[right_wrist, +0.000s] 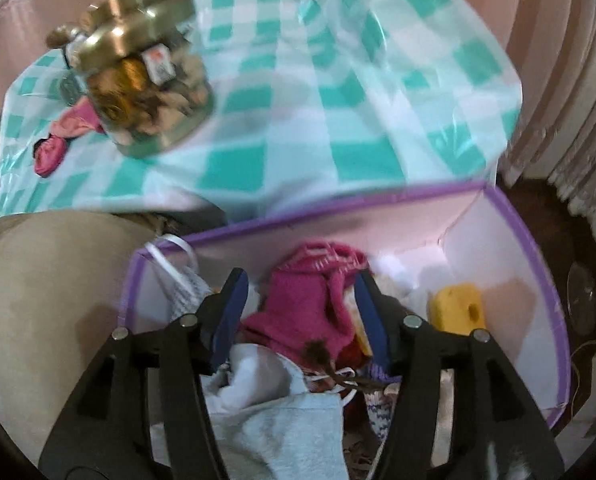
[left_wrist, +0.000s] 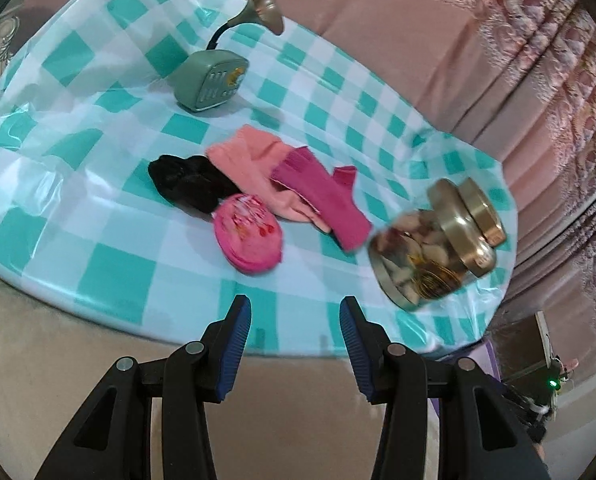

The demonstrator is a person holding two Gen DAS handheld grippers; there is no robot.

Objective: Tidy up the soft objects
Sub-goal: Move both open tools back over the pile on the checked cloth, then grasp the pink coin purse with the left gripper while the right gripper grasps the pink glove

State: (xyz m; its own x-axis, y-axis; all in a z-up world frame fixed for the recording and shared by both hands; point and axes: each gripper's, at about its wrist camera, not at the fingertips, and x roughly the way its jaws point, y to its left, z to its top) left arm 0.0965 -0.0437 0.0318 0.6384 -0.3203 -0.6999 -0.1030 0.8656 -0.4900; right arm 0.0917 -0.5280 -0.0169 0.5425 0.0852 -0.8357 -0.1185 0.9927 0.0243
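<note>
In the left wrist view a pile of soft items lies mid-table: a black cloth (left_wrist: 186,184), a peach cloth (left_wrist: 250,160), a magenta sock (left_wrist: 322,196) and a rolled pink piece (left_wrist: 248,236). My left gripper (left_wrist: 296,312) is open and empty, just short of the table's near edge. In the right wrist view my right gripper (right_wrist: 298,292) hangs open over a purple-edged fabric box (right_wrist: 538,280). A magenta knitted piece (right_wrist: 310,304) lies between the jaws on top of the box's contents; no grip shows. Pink cloths (right_wrist: 64,136) show at the table's left.
A glass jar with a gold lid (left_wrist: 430,256) stands at the table's right; it also shows in the right wrist view (right_wrist: 146,80). A green horn speaker (left_wrist: 214,80) sits at the back. The box holds a yellow sponge (right_wrist: 458,308) and pale cloths (right_wrist: 290,420). Pink curtains hang behind.
</note>
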